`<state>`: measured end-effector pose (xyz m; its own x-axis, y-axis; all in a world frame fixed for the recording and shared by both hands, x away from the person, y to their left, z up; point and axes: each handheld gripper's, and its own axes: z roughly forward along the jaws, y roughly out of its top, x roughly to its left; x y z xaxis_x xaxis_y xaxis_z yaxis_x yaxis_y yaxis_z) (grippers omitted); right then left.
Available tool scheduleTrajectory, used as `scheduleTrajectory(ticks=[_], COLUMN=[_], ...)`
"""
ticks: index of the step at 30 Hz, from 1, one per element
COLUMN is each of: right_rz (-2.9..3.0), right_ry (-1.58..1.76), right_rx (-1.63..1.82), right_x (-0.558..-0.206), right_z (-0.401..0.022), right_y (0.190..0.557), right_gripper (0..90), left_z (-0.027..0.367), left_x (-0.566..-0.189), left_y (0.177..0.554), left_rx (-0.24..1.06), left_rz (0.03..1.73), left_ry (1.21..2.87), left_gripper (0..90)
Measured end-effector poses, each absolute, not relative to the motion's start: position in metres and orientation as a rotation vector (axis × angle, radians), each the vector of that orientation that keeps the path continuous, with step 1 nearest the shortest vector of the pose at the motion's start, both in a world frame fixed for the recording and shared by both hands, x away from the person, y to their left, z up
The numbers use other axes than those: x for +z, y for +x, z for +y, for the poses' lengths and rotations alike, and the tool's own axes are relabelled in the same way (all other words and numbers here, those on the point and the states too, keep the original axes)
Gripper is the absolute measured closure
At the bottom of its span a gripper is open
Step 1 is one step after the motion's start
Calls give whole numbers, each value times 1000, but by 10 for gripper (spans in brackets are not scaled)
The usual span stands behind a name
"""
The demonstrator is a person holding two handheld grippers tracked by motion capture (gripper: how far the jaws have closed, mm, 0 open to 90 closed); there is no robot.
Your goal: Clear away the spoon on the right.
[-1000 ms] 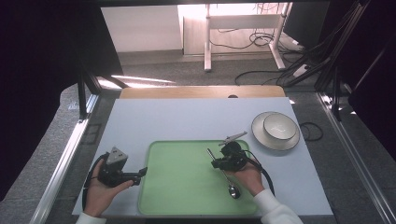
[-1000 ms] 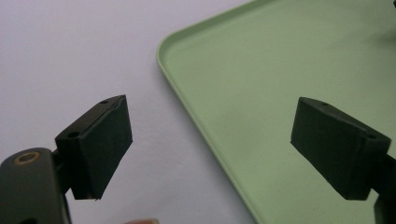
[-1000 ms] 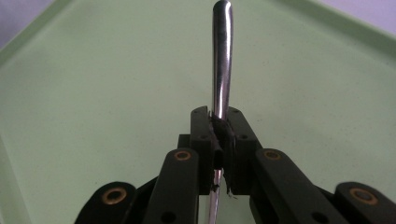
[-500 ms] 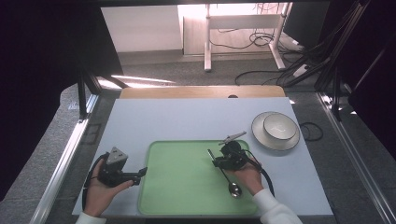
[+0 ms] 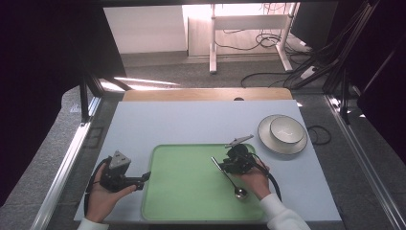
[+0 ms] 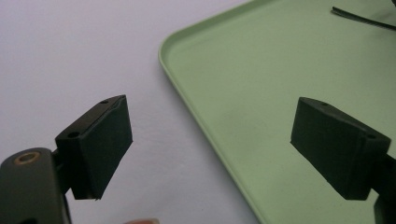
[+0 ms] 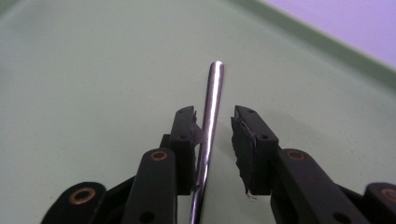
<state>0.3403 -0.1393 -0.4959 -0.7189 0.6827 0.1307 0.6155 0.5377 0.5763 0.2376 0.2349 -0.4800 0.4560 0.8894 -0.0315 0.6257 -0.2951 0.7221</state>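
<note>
Right tongs (image 5: 221, 165): held low over the green tray (image 5: 191, 211), right of its middle, in the person's right hand (image 5: 254, 179). In the right gripper view (image 7: 212, 130) the jaws are seen partly open and have just been opening; the spoon handle lies between them, close against the left pad, with a clear gap to the right pad. No grip is applied.

Spoon (image 5: 232, 181): laid flat on the tray, handle (image 7: 210, 107) pointed away from the person and toward the tray's middle, bowl (image 5: 240, 193) nearest the person, beside the right hand.

Left tongs (image 5: 146, 176): held in the left hand (image 5: 103, 196) at the tray's left edge. In the left gripper view (image 6: 212, 140) the jaws are seen wide apart, one over the table (image 6: 70, 56), one over the tray; nothing is held.

Plate (image 5: 282, 134): placed on the table, right of the tray's far corner, well apart from the spoon.
</note>
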Motion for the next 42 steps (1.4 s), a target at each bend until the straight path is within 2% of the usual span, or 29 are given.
scheduleTrajectory(ticks=[8,9,11,16,21,30,42], right_rz=[2655,2650,2646,2659,2656,2584,2494], right_ry=[1105,1107,1112,1124,1140,1153,1106], right_rx=[955,965,975,996,966,1132,1272], right_x=[-494,-494,-493,-495,-500,-486,-461], right_z=[-139,-139,-140,-141,-144,-160,-186], right_y=[340,340,340,342,344,346,325], right_gripper=[550,506,486,356,363,363,338], left_z=[236,236,236,234,234,237,237], left_x=[-480,-480,-480,-482,-486,-484,-481], left_y=[238,238,238,241,243,240,239], left_rx=[502,502,502,493,482,488,494], left_rz=[1263,1263,1264,1261,1267,1283,1264], left_ry=[2030,2030,2030,2041,2058,2036,2028], left_gripper=[122,122,122,121,120,119,119])
